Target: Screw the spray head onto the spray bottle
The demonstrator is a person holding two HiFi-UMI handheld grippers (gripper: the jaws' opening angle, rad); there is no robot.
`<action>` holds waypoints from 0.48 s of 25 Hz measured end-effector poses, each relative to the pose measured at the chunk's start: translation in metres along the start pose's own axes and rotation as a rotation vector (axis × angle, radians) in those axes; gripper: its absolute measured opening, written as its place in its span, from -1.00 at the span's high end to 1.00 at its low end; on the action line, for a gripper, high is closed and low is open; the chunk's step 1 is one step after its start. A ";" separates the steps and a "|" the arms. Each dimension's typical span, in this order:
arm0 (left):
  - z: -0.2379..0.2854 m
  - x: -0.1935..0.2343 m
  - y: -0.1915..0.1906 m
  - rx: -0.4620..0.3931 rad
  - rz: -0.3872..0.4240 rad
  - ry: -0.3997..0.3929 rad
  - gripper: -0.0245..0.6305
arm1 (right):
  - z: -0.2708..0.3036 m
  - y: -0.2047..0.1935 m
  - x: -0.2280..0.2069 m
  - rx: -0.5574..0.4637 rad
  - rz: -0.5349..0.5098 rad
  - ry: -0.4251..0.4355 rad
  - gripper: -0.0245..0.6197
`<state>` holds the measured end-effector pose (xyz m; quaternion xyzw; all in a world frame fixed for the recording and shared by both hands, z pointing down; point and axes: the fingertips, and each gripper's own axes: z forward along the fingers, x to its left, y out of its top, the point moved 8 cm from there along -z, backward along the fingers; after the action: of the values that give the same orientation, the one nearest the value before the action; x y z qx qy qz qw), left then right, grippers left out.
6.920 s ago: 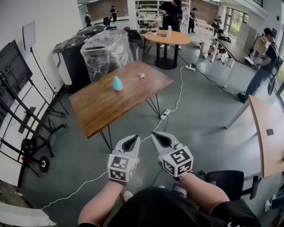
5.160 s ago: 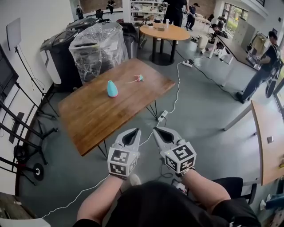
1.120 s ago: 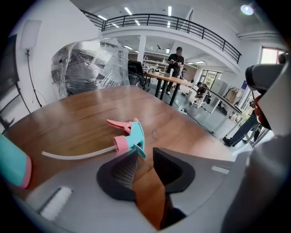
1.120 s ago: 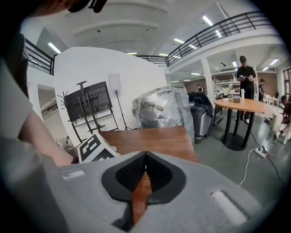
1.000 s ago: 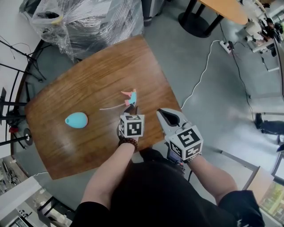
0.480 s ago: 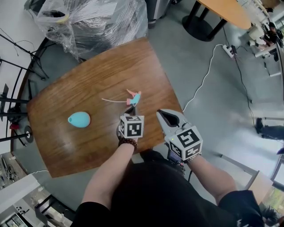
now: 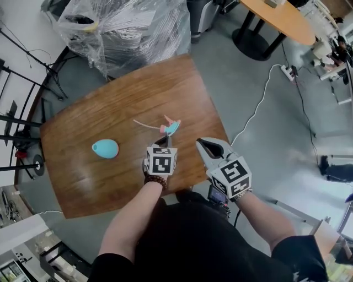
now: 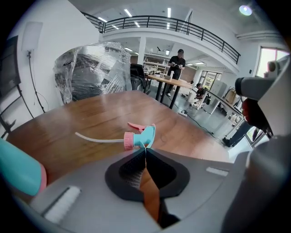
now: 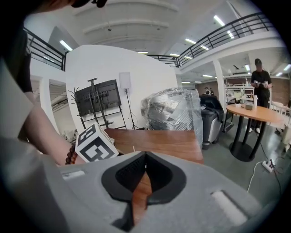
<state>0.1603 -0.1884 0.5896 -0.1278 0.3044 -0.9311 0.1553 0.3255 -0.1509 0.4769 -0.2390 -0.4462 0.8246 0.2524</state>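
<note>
The spray head is blue with a pink collar and trigger and lies on the wooden table, its thin tube trailing left. My left gripper sits just short of it. Its jaws are closing the last bit and their tips meet right under the blue spray head, with nothing seen between them. The teal bottle lies on its side to the left, its edge showing in the left gripper view. My right gripper is shut and empty over the table's near right edge.
A plastic-wrapped bulk stands beyond the table's far side. A round orange table is at the back right. A white cable runs across the floor to a power strip. Black stand legs spread at the left.
Over the earliest frames I came from across the floor up to the table. In the last second both grippers stay almost still, the left one beside the spray head.
</note>
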 end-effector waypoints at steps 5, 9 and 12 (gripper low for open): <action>-0.027 0.000 0.012 -0.027 -0.042 -0.095 0.85 | 0.006 0.006 0.010 0.026 -0.132 0.089 0.76; -0.054 -0.002 0.027 -0.054 -0.048 -0.188 0.85 | 0.009 0.020 0.019 0.023 -0.317 0.145 0.59; -0.073 0.001 0.036 -0.067 -0.049 -0.251 0.85 | 0.012 0.032 0.028 0.032 -0.527 0.152 0.48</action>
<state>0.1429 -0.1777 0.5106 -0.2560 0.3104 -0.9005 0.1648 0.2899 -0.1558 0.4507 -0.1720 -0.4595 0.7172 0.4948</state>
